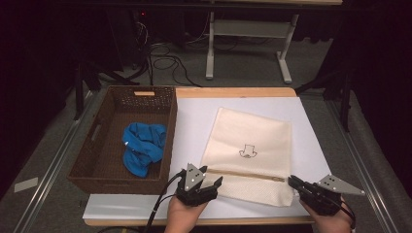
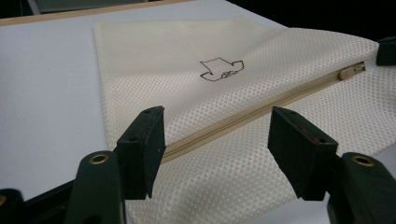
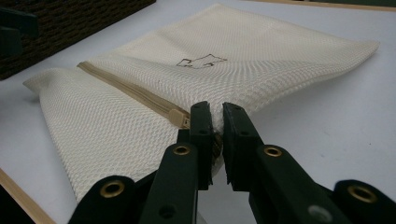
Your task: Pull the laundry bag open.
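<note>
Your right gripper (image 3: 215,122) is pinched on the mesh bag's (image 1: 248,145) edge beside the zipper pull (image 3: 180,116); your left gripper (image 2: 217,140) gapes empty over the zipper. Bag lies flat on the table (image 1: 194,116). Pull unevenly and the mesh could slip or bunch.

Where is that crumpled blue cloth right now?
In the high view, the crumpled blue cloth lies inside the dark brown woven basket at the table's left, beside the cream mesh zipper bag.

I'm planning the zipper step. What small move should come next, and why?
Probably close the left gripper on the zipper end between its open fingers: the right gripper already pinches the mesh bag beside the zipper pull.
</note>
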{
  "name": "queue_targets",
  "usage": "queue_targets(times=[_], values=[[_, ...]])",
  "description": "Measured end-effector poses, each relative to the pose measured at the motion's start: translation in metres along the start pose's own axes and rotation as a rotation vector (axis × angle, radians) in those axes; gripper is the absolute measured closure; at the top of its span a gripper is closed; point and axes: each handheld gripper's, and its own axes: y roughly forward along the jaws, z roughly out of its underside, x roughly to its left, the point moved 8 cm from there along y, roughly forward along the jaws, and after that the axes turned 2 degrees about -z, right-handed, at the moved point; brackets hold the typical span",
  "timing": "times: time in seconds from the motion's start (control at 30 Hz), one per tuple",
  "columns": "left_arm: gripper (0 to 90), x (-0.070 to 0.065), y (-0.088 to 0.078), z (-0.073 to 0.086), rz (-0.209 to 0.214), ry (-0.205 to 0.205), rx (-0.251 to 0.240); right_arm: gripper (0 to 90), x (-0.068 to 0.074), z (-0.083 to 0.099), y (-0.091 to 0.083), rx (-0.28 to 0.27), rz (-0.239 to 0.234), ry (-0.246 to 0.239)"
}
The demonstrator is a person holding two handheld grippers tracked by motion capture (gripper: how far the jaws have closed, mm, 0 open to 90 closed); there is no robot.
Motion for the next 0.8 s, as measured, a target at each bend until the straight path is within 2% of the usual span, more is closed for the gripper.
queue_targets(times=[0.17, 0.37, 0.8], values=[[34.1, -0.002, -0.001, -0.007, -0.017, 0.008, -0.022, 84.1, 0.001, -0.001, -0.001, -0.008, -0.006, 0.007], [34.3, -0.007, 0.001, -0.014, 0.004, -0.002, -0.034, 84.1, 0.003, -0.003, -0.003, -0.021, -0.004, 0.002], [34.5, -0.024, 0.018, -0.014, 0.043, 0.004, -0.014, 84.1, 0.005, -0.003, -0.002, -0.022, -0.01, 0.001]])
